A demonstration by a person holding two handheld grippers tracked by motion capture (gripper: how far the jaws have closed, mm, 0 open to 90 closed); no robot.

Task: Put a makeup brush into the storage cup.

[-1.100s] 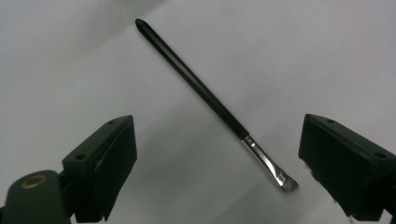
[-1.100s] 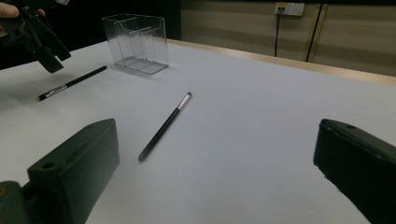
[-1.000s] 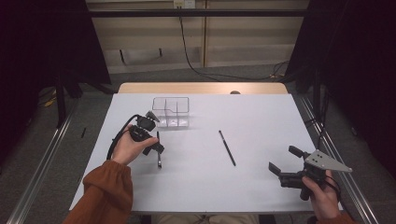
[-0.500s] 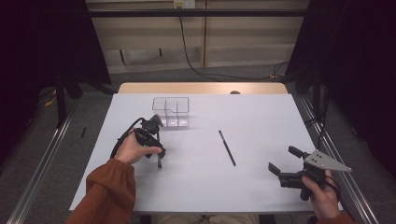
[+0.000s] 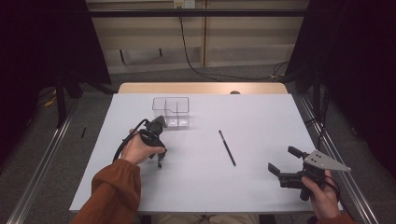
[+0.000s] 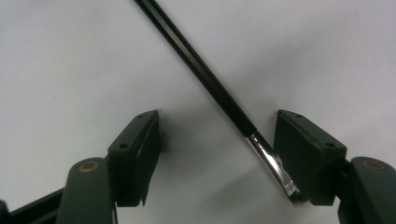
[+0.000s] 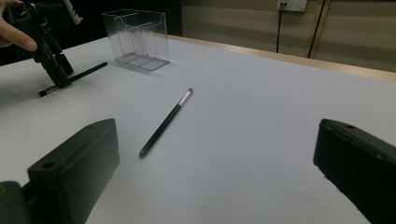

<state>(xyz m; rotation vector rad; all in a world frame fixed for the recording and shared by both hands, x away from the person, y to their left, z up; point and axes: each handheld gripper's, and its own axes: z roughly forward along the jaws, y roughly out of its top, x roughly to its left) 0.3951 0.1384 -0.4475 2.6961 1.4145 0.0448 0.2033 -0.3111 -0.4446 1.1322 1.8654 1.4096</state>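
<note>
My left claw (image 5: 159,161) had come down from beside the clear box (image 5: 171,111) to the worktop (image 5: 261,112), its jaws just closing around the nearer black brush (image 6: 219,93) but not yet pinching it. It looked light, stiff and slick; I judged the handle above the metal ferrule best. My right claw (image 5: 283,163) hung apart.

White table (image 5: 261,116) with clear divided box (image 5: 171,111) and two black brushes (image 5: 227,148) (image 7: 74,77).
</note>
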